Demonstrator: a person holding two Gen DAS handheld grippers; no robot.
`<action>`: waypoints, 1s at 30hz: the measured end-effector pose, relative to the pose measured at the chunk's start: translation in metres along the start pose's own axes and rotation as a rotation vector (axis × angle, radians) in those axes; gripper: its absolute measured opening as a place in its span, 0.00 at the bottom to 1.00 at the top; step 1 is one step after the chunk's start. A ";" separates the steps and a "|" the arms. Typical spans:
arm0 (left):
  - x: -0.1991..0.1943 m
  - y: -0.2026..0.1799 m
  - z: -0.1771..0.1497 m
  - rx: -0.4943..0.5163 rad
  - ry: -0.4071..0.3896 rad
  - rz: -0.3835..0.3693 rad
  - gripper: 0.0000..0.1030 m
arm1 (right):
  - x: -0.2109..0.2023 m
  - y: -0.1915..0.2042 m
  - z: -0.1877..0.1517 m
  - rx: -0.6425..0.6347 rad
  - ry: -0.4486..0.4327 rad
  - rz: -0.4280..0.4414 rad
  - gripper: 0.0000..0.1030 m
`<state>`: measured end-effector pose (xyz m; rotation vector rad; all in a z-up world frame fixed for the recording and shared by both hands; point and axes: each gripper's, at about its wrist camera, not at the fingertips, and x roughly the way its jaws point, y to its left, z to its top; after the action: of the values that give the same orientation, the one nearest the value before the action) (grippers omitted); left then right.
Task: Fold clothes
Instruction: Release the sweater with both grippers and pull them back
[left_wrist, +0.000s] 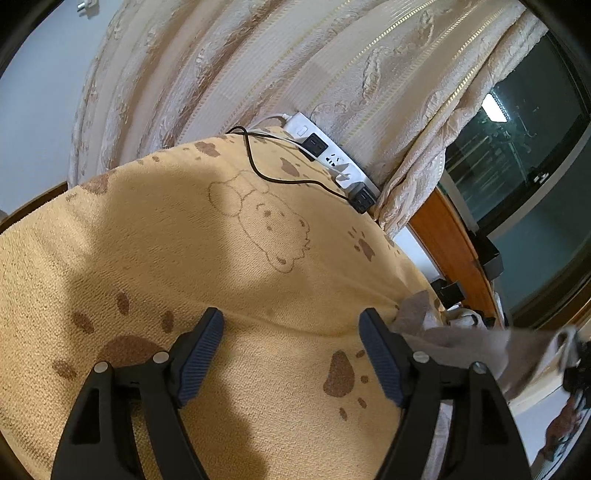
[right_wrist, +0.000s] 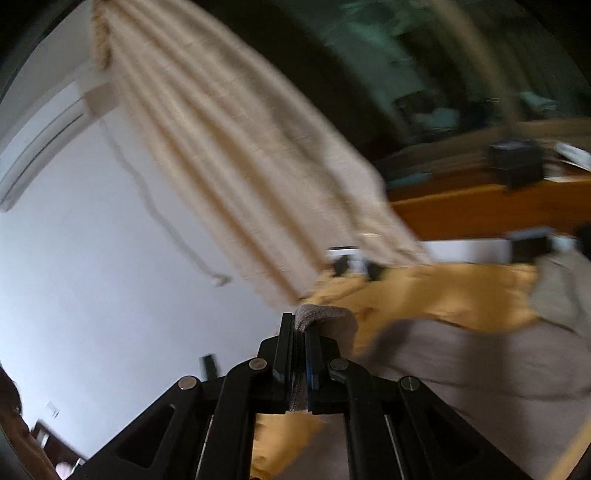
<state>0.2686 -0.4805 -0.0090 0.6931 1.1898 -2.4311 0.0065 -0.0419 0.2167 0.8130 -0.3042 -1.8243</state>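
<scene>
In the left wrist view my left gripper (left_wrist: 291, 321) stands open just above a tan blanket with brown paw prints (left_wrist: 221, 240), with nothing between its blue pads. A grey-brown garment (left_wrist: 436, 332) rises at the blanket's right edge, beside the right finger. In the blurred right wrist view my right gripper (right_wrist: 299, 326) is shut on a bunched edge of that grey-brown garment (right_wrist: 325, 314), held up in the air. The rest of the cloth (right_wrist: 461, 354) hangs away to the right over the tan blanket (right_wrist: 443, 291).
A white power strip (left_wrist: 332, 155) with black plugs and a black cable (left_wrist: 258, 166) lies at the blanket's far edge, under a beige curtain (left_wrist: 258, 66). A wooden sill (left_wrist: 454, 243) and a dark window (left_wrist: 524, 177) are on the right. An air conditioner (right_wrist: 40, 147) hangs on the white wall.
</scene>
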 end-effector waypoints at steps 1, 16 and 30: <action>0.000 -0.001 0.000 0.005 -0.003 0.004 0.77 | -0.010 -0.014 -0.003 0.027 -0.006 -0.036 0.06; 0.010 -0.070 -0.017 0.207 0.127 0.183 0.78 | -0.016 -0.202 -0.074 0.281 0.162 -0.348 0.06; 0.075 -0.219 -0.057 0.551 0.228 0.175 0.78 | -0.052 -0.203 -0.074 0.113 0.116 -0.587 0.07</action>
<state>0.1127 -0.3123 0.0577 1.1993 0.4821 -2.5858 -0.0823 0.0990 0.0693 1.1700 -0.0951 -2.3035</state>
